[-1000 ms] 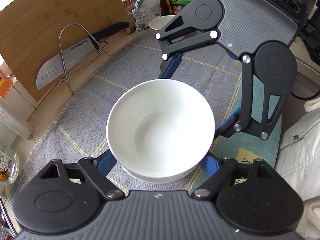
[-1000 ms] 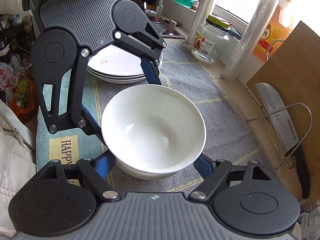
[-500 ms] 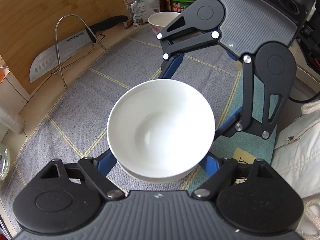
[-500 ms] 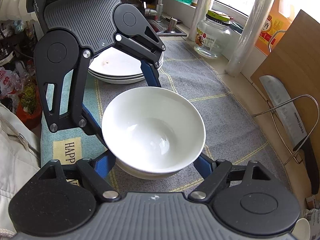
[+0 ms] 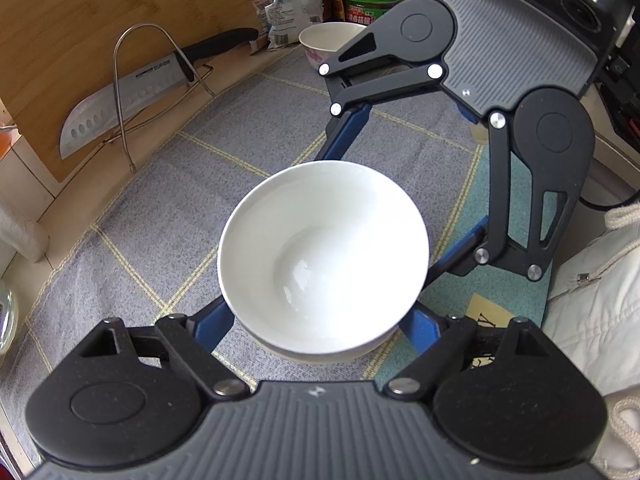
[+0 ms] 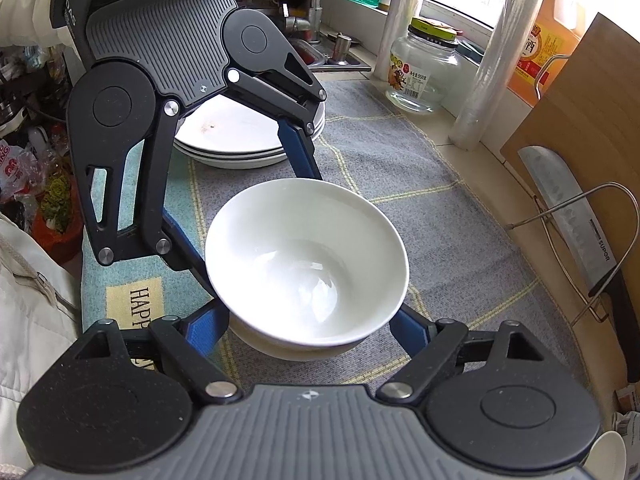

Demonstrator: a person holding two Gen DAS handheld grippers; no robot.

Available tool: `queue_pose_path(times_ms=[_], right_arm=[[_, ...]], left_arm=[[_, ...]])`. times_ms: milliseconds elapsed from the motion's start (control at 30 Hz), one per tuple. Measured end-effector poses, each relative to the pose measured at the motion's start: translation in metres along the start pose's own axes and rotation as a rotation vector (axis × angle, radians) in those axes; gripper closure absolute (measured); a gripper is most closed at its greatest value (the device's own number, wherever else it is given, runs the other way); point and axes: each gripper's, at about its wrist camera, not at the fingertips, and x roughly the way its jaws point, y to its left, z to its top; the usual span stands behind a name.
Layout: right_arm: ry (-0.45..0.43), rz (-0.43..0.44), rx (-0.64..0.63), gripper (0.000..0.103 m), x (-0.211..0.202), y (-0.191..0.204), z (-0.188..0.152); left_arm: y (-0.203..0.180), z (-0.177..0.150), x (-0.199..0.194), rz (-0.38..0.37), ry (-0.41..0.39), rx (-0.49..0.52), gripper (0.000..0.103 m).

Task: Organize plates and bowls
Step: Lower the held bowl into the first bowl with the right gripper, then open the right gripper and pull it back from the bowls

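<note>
A grey checked mat (image 5: 140, 216) covers the counter. Between the wide-spread jaws of the left gripper (image 5: 320, 320) and the right gripper (image 6: 308, 322) sits a white bowl (image 5: 324, 260), nested in another; the blue fingers (image 5: 214, 326) flank it, contact unclear. Beyond the right's jaws, stacked plates (image 6: 236, 144).

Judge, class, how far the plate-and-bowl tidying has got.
Done: plates sit stacked on the mat. In hand: both grippers, left gripper and right gripper, flank nested white bowls. Left: the patterned bowl still stands apart at the back.
</note>
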Motion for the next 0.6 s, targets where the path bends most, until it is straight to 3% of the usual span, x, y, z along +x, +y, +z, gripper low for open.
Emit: queue_pose_path(times_ms=[333,600], right_arm=[[0.009,-0.010,-0.003,0.008,0.007,0.004,0.002],[-0.026,-0.033,0.004,0.000,-0.002,0.008,0.003]], left_arm=[[0.000,-0.003,0.001,0.014,0.010,0.002,0.011],[0.000,-0.007,-0.015,0.021,-0.046,-0.043,0.009]])
